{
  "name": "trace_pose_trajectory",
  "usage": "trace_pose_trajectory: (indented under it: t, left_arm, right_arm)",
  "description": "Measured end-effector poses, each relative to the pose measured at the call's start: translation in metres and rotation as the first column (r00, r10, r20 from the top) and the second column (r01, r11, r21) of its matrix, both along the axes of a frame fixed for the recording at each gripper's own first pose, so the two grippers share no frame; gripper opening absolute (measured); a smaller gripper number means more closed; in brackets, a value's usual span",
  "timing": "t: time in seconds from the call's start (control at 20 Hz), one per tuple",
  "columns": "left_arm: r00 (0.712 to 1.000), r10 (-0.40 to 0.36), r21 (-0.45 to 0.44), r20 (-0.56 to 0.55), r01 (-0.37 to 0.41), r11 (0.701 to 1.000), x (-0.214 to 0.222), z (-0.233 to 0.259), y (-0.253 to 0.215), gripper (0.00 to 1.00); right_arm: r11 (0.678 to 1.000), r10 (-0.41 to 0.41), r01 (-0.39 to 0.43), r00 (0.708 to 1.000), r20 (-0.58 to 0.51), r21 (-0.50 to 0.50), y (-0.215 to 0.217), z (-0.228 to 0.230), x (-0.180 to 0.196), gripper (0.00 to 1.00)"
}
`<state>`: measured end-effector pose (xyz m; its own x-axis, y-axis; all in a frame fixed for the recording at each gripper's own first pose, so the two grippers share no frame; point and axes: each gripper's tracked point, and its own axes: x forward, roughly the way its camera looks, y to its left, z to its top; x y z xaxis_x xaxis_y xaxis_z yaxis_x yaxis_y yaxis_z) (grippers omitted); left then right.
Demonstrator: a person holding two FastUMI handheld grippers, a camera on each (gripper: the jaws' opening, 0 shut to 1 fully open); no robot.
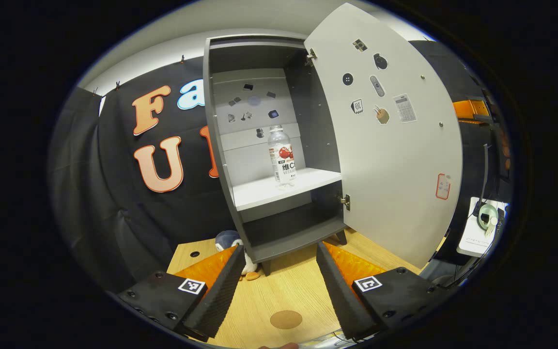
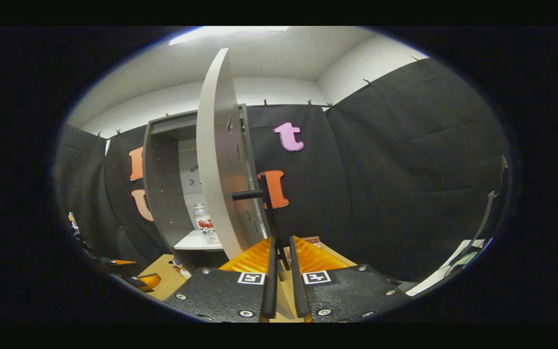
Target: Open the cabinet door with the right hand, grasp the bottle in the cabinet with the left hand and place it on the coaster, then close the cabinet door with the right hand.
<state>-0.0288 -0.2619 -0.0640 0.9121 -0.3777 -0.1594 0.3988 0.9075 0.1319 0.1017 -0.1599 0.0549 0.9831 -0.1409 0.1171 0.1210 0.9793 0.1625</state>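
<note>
Now we have the cabinet (image 1: 259,145) open, its door (image 1: 385,145) swung wide on its hinges, and the bottle (image 1: 282,155) stands upright on the white shelf (image 1: 279,186), its long axis vertical and its cap on top. In the left gripper view our left gripper (image 1: 276,286) hangs over the wooden table (image 1: 279,291) with its fingers spread wide and nothing between them; the bottle lies straight ahead and above the gap, well apart from the fingertips. The round brown coaster (image 1: 286,319) sits on the table just below and between the fingers, so we judge the set-down spot is near once the bottle is in hand. In the right gripper view our right gripper (image 2: 281,271) has its fingers drawn nearly together around the lower end of the thin black door handle (image 2: 267,208); whether both pads press on it we cannot tell. We judge the reach is the left gripper's: forward and up, fingers straddling the bottle's sides, clear of the door at its right.
</note>
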Motion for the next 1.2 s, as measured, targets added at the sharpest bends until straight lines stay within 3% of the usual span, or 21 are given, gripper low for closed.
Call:
trace_pose_trajectory:
  t: [0.1,0.15,0.2,0.25,0.35,0.4,0.45,0.5,0.55,0.7,0.95,1.05,1.1,1.2]
  left_arm:
    - [1.000,0.001,-0.014,-0.003,-0.001,1.000,0.001,0.000,-0.007,0.96]
    - [1.000,0.003,-0.026,-0.006,-0.003,1.000,0.002,0.001,-0.010,0.96]
    - [1.000,0.005,-0.039,-0.005,-0.005,0.999,0.004,0.005,-0.012,0.95]
    - [1.000,0.015,-0.047,0.002,-0.015,0.999,0.008,0.009,-0.013,0.96]
    - [0.999,0.044,-0.059,0.017,-0.043,0.997,0.021,0.018,-0.014,0.95]
    - [0.998,0.063,-0.066,0.021,-0.061,0.996,0.029,0.022,-0.014,0.95]
    - [0.997,0.077,-0.074,0.022,-0.075,0.994,0.037,0.025,-0.015,0.95]
    - [0.996,0.090,-0.082,0.027,-0.088,0.993,0.045,0.030,-0.016,0.96]
    - [0.994,0.100,-0.086,0.040,-0.096,0.992,0.054,0.037,-0.018,0.96]
    - [0.990,0.108,-0.098,0.091,-0.099,0.990,0.077,0.059,-0.029,0.96]
    - [0.991,0.068,-0.139,0.118,-0.052,0.989,0.118,0.077,-0.057,0.96]
    - [0.993,0.067,-0.160,0.097,-0.050,0.986,0.139,0.077,-0.064,0.96]
    - [0.994,0.064,-0.175,0.089,-0.047,0.983,0.150,0.078,-0.068,0.96]
    - [0.995,0.060,-0.192,0.079,-0.044,0.980,0.175,0.079,-0.075,0.96]
  right_arm:
    - [1.000,0.013,-0.013,1.000,-0.002,0.008,-0.019,0.000,0.002,0.12]
    - [0.999,0.038,-0.038,0.999,-0.005,0.015,-0.020,-0.001,0.002,0.02]
    - [0.998,0.066,-0.066,0.998,0.001,0.021,-0.016,-0.001,0.002,0.02]
    - [0.996,0.090,-0.090,0.996,0.007,0.025,-0.014,-0.001,0.003,0.02]
    - [0.994,0.105,-0.106,0.994,0.019,0.038,-0.018,-0.001,0.006,0.22]
    - [0.993,0.108,-0.108,0.994,0.021,0.043,-0.020,-0.001,0.006,0.16]
    - [0.992,0.116,-0.117,0.993,0.020,0.054,-0.019,-0.002,0.005,0.23]
    - [0.990,0.124,-0.124,0.992,0.011,0.066,-0.018,-0.004,0.002,0.23]
    - [0.990,0.128,-0.128,0.992,0.008,0.066,-0.017,-0.007,-0.001,0.17]
    - [0.997,0.069,-0.069,0.998,-0.011,0.021,-0.022,-0.012,-0.012,0.19]
    - [1.000,-0.010,0.010,1.000,0.001,-0.008,0.003,-0.007,-0.053,0.35]
    - [1.000,-0.015,0.014,1.000,-0.007,-0.019,0.027,-0.008,-0.069,0.53]
    - [0.999,-0.014,0.014,1.000,-0.017,-0.033,0.041,-0.010,-0.074,0.53]
    - [0.996,-0.027,0.024,0.999,-0.040,-0.081,0.067,-0.017,-0.077,0.71]
